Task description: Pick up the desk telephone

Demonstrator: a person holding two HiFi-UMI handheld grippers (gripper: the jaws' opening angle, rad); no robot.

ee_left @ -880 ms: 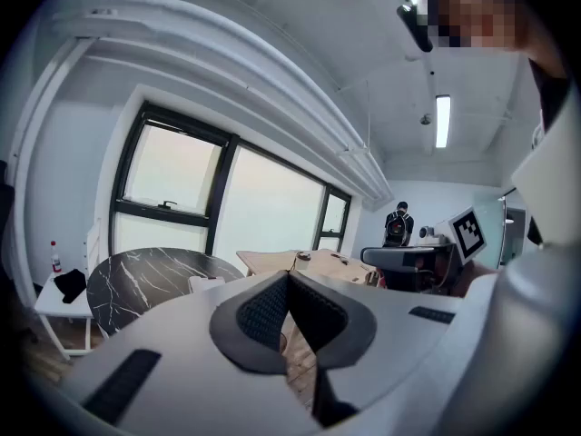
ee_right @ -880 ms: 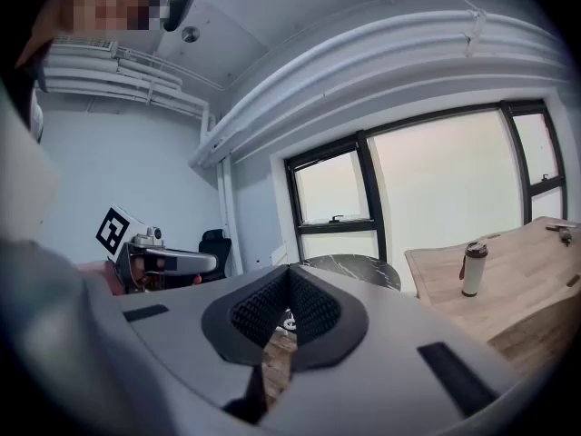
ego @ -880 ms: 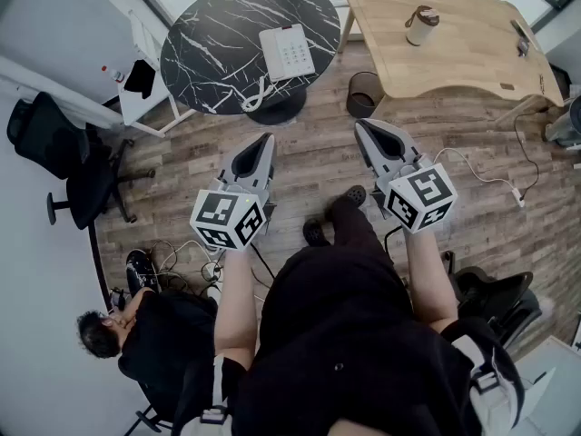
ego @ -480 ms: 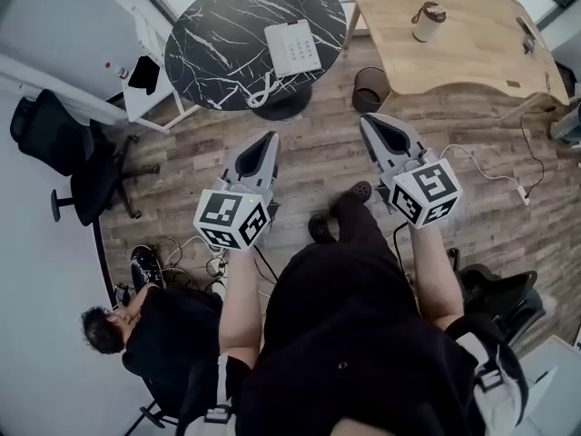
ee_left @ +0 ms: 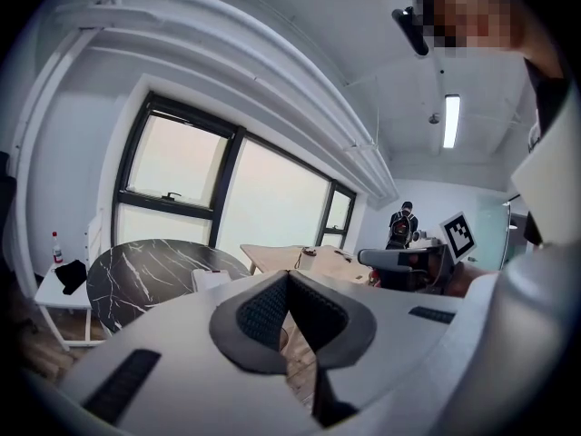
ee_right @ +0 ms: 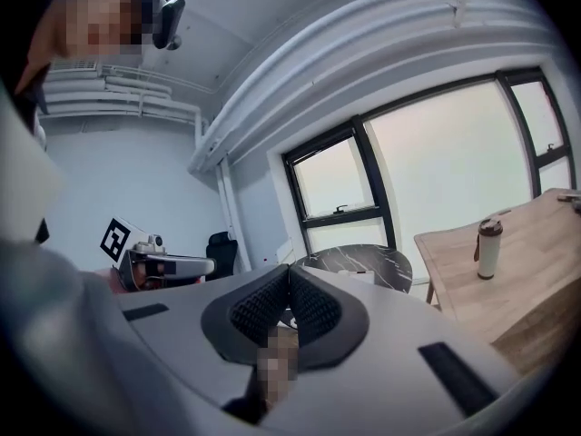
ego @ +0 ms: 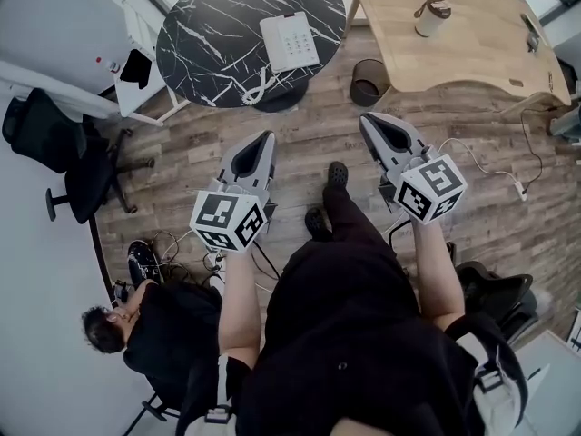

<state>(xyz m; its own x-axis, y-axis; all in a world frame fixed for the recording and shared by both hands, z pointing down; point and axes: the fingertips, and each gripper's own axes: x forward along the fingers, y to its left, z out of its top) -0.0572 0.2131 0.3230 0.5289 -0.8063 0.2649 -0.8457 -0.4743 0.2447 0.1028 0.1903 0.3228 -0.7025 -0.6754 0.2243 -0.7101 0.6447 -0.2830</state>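
A white desk telephone with a coiled cord lies on the round black marble table at the top of the head view. Its pale edge shows on the marble table in the left gripper view. Both grippers hang over the wooden floor, well short of the table. My left gripper is shut with nothing in it, jaws pressed together. My right gripper is likewise shut and empty. The marble table lies far ahead in the right gripper view.
A wooden desk with a tumbler stands at the upper right, a dark bin under its edge. A black office chair is at the left, cables run on the floor, and a seated person is at lower left.
The view has shifted a little as the person steps forward: one foot has moved ahead. Both grippers stay shut and hold their places in front of the body.
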